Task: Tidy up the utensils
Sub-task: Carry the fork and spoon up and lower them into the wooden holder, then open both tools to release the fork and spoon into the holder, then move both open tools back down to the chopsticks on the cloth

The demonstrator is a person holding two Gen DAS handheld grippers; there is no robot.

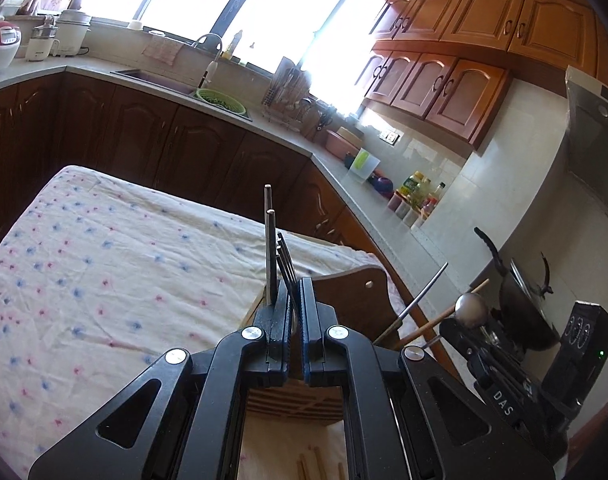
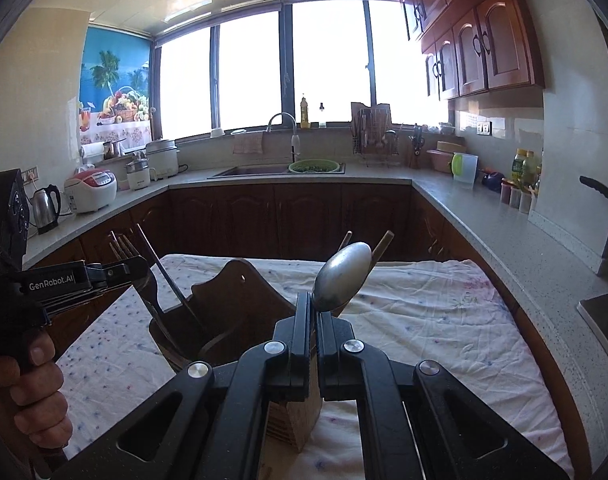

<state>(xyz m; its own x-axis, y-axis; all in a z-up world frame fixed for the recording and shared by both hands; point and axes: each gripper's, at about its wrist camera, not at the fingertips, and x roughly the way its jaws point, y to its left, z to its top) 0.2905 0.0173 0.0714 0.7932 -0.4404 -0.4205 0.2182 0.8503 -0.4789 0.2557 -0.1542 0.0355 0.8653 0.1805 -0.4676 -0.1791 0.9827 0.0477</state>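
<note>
The left tool (image 1: 295, 296) pinches a fork (image 1: 286, 258), tines up, over a wooden holder (image 2: 228, 312) where chopsticks (image 2: 172, 276) stand. The right tool (image 2: 313, 312) clamps a spoon (image 2: 343, 276) upright just beside the holder. A floral cloth (image 1: 104, 264) covers the table; kitchen cabinets (image 2: 264, 216) and bright windows (image 2: 327, 60) lie beyond.

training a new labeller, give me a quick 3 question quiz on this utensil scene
1. True or false: the left hand-held gripper holds a fork.
2. What does the right hand-held gripper hold: A knife, B spoon, C chopsticks?
3. Fill in: the wooden holder stands on a floral ____.

Key: 1 true; 2 B; 3 cloth.
</note>
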